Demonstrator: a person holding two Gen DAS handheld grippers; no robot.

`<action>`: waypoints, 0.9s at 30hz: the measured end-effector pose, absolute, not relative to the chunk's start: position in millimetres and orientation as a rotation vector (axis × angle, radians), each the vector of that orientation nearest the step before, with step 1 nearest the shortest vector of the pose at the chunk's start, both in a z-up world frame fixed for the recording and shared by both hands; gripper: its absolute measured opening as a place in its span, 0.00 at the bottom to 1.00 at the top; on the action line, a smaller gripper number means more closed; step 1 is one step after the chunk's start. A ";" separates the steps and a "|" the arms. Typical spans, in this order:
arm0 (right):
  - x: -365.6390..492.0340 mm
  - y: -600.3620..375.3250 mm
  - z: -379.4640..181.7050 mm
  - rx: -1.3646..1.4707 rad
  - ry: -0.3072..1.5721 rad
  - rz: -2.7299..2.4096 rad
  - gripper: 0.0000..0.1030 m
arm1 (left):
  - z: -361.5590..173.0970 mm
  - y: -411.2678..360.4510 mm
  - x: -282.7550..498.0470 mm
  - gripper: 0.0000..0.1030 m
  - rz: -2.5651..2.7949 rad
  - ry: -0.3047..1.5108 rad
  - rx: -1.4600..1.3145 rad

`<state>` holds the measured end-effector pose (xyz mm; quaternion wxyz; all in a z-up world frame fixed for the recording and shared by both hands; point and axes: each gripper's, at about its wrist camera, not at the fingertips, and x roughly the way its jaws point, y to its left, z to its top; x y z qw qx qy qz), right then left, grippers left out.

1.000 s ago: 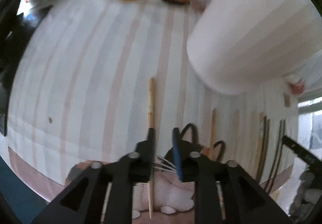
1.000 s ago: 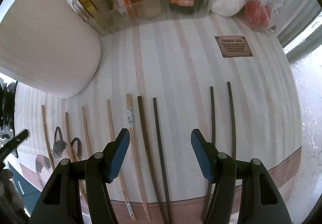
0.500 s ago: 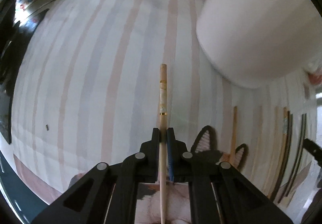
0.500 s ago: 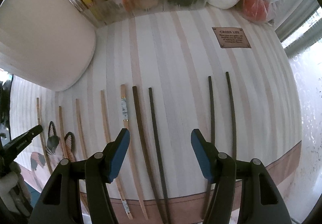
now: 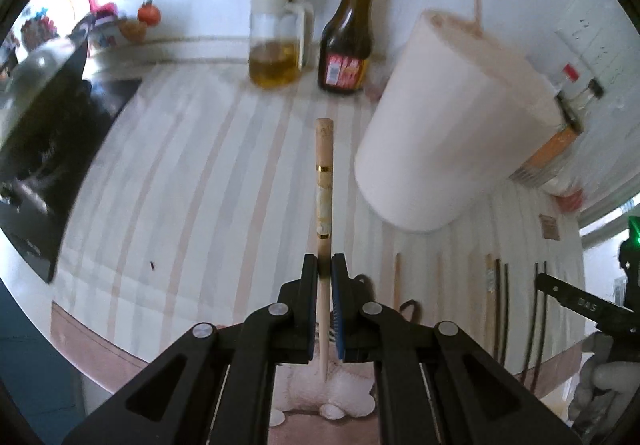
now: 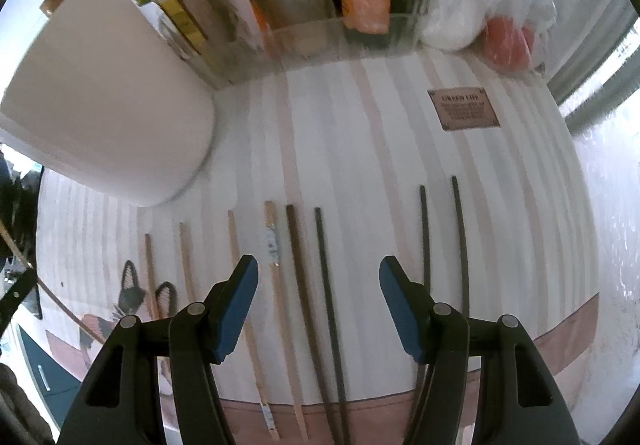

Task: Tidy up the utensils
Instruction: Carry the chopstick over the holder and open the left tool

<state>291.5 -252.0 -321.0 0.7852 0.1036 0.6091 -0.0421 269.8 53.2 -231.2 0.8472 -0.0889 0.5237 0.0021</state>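
My left gripper is shut on a pale wooden chopstick with gold bands, held off the striped mat and pointing away toward the bottles. In the right wrist view my right gripper stands open above a row of chopsticks lying side by side on the mat: several light wooden ones, one with a patterned band, two dark brown ones and two black ones. Nothing sits between the right fingers. The held chopstick shows faintly at the left edge of the right wrist view.
A large white paper roll stands behind the chopsticks. An oil jar and a dark sauce bottle sit at the back. A clear bin of packets and a plastic bag line the far edge. A black stove lies left.
The left gripper closed on the pale chopstick and lifted it off the mat, tilting up so the bottles came into view. The right gripper stayed open in place.
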 end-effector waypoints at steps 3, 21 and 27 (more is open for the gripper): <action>294.8 -247.2 -313.0 0.219 1.295 -0.077 0.63 | -211.8 52.4 268.0 0.04 0.006 1.055 -0.187; 337.3 -234.2 -220.3 0.275 1.119 -0.015 0.63 | -52.3 43.0 311.2 0.04 -0.042 0.713 -0.188; 370.2 -233.0 -169.6 0.233 1.021 -0.036 0.63 | -19.2 23.5 354.4 0.04 -0.087 0.669 -0.177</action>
